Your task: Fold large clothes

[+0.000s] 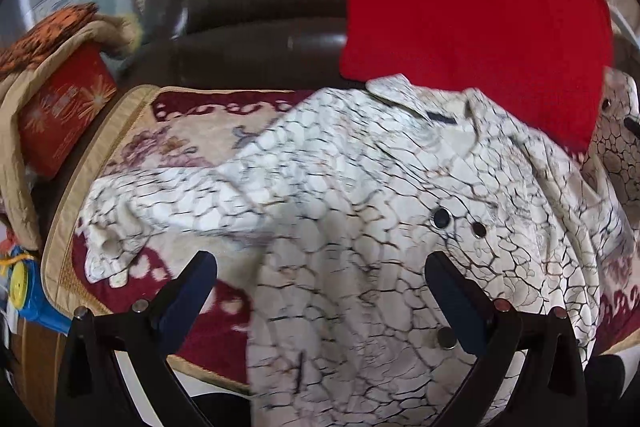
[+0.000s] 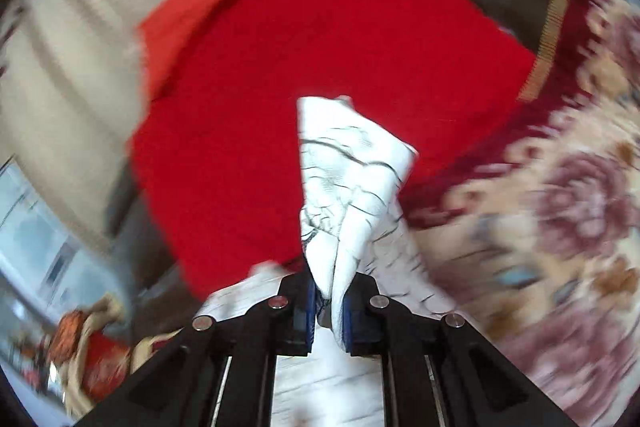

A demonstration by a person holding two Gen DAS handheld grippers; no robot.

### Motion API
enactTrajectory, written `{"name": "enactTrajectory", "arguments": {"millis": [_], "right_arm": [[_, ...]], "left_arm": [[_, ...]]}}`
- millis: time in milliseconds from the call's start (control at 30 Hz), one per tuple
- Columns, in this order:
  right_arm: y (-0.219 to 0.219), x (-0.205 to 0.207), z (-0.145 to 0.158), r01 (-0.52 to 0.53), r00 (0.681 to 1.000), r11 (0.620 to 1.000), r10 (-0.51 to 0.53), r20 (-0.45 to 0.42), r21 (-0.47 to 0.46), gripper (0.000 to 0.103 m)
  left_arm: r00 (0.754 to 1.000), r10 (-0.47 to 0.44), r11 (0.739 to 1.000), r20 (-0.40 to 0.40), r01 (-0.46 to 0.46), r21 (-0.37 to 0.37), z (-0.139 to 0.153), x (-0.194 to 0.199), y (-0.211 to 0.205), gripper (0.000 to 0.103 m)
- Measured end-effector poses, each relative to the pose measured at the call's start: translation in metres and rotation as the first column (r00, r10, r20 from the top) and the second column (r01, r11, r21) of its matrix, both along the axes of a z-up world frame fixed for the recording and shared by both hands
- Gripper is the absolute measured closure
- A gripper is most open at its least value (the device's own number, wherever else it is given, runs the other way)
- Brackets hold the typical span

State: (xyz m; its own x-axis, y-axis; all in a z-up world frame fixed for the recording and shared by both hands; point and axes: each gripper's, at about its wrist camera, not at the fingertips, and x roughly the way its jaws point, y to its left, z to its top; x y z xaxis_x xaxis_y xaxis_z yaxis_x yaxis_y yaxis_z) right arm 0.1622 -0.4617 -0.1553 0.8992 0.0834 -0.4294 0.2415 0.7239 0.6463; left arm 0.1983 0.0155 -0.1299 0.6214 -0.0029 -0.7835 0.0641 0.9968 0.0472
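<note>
A white shirt lies on a sofa and one gripper holds part of it.

On the far left sits a red box (image 1: 60,115) under a tan cloth. Next comes the flowery cover (image 1: 188,147) on the dark sofa (image 1: 260,7). The white shirt (image 1: 360,227) with dark crackle lines lies spread on that cover, its collar near the red cushion (image 1: 472,27). The left gripper (image 1: 320,267) hovers over the shirt with its fingers wide apart, holding nothing. The right gripper (image 2: 329,301) has its fingers clenched on a bunched fold of the shirt (image 2: 348,179). That view is blurry, so it may be a sleeve.
</note>
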Motion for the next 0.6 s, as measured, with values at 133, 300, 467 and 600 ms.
{"name": "enactTrajectory", "arguments": {"millis": [133,300,467,600], "right_arm": [[0.083,0.005,0.034,-0.153,0.986,0.988,0.155,0.069,-0.031,0.092],[0.196,0.020,0.035,-0.375,0.923,0.927,0.375,0.084,-0.016,0.092],[0.274,0.040,-0.006,-0.563,0.824,0.817,0.567,0.001,0.123,0.046],[0.276,0.029,-0.029,-0.596,0.797,0.776,0.602,0.037,0.206,0.021]], "left_arm": [[0.998,0.048,0.999,0.033,-0.047,-0.022,0.010,-0.012,0.033,0.000],[0.992,0.115,0.992,0.049,-0.113,-0.053,0.015,-0.022,0.071,0.000],[0.989,0.141,0.989,0.044,-0.138,-0.055,0.013,-0.028,0.088,0.000],[0.990,0.138,0.989,0.039,-0.136,-0.053,0.009,-0.031,0.091,0.000]]}}
